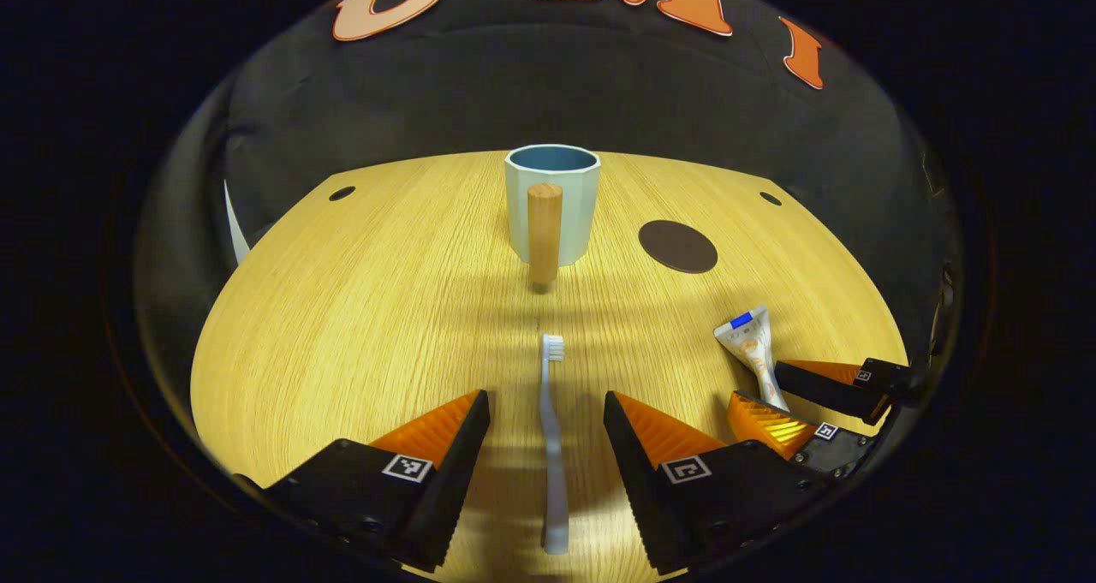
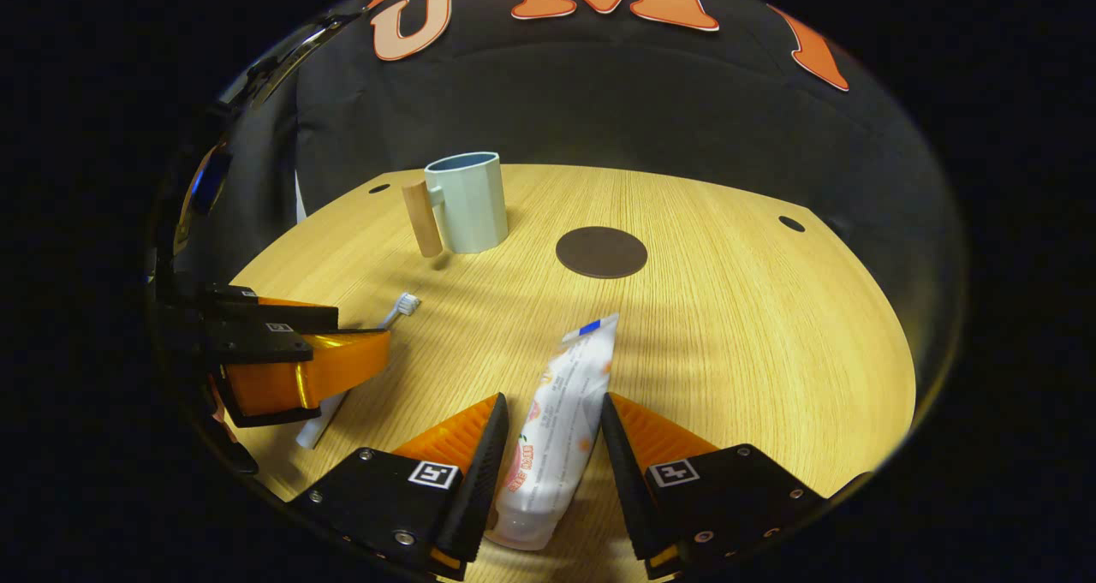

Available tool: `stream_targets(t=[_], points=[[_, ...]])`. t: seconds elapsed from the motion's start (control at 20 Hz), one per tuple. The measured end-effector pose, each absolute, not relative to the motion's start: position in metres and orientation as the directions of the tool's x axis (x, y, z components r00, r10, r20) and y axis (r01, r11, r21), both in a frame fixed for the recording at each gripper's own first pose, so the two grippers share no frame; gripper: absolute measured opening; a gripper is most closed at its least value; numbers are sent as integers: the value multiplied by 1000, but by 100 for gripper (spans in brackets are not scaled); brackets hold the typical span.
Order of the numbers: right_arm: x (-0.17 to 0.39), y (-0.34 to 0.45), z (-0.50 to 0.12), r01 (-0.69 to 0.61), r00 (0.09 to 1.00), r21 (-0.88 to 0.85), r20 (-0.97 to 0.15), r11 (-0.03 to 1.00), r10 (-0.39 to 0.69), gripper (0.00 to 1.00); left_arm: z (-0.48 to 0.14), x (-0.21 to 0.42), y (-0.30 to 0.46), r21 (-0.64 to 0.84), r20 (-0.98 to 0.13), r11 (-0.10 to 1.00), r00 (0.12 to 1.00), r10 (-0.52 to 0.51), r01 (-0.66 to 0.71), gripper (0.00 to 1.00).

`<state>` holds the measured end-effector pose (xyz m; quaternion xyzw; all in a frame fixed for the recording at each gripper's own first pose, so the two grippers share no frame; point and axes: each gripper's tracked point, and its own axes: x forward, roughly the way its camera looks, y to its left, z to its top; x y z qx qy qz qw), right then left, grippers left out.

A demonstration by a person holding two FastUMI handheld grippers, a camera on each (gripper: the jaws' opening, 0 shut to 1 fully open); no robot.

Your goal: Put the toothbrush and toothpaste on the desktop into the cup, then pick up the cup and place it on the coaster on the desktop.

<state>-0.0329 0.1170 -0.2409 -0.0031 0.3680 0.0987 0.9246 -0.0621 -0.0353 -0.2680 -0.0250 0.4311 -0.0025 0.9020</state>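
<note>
While both sets of jaws stand spread, left gripper (image 1: 546, 403) straddles the toothbrush (image 1: 552, 446) and right gripper (image 2: 548, 407) straddles the toothpaste (image 2: 561, 420); neither grasped. Cup (image 1: 552, 202) at 12 o'clock. Center, close mid-length, lift level.

Recording booth, black cloth wall (image 1: 599, 95), wooden desktop (image 1: 360, 326)

Both grippers low, side by side: left gripper (image 1: 546, 412), right gripper (image 2: 548, 416), fingers apart.
</note>
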Motion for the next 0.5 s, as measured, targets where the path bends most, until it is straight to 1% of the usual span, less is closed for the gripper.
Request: stream_targets(t=[0.05,0.1,0.15,0.2,0.25,0.3,0.35,0.4,0.45,0.5], points=[[-31,115,-241,-184,712,66,-679,981,179,61,-271,-62,-37,-42,-782,999,623,-21,-19,81],[-29,115,-241,-182,713,75,-677,980,184,64,-272,-61,-40,-43,-783,999,622,-24,-16,81],[-27,116,-241,-179,711,88,-677,980,191,62,-275,-61,-42,-43,-787,999,616,-24,-17,71],[-25,116,-241,-178,714,96,-673,979,195,60,-277,-61,-43,-47,-792,999,610,-24,-21,66],[-23,116,-243,-177,714,100,-672,979,198,58,-277,-64,-43,-48,-800,998,600,-19,-32,66],[-21,114,-243,-179,717,95,-669,979,196,47,-277,-58,-41,-36,-793,999,609,-8,-33,65],[-20,110,-243,-178,721,86,-667,980,189,47,-277,-60,-39,-34,-793,999,609,-4,-37,57],[-18,106,-243,-167,722,89,-667,982,183,29,-278,-56,-39,-37,-791,999,612,-5,-39,51],[-17,106,-242,-157,721,109,-667,982,189,27,-278,-56,-39,-37,-788,998,615,-3,-43,41],[-16,105,-242,-150,717,130,-669,980,198,20,-279,-55,-39,-43,-786,998,618,-10,-38,34]])
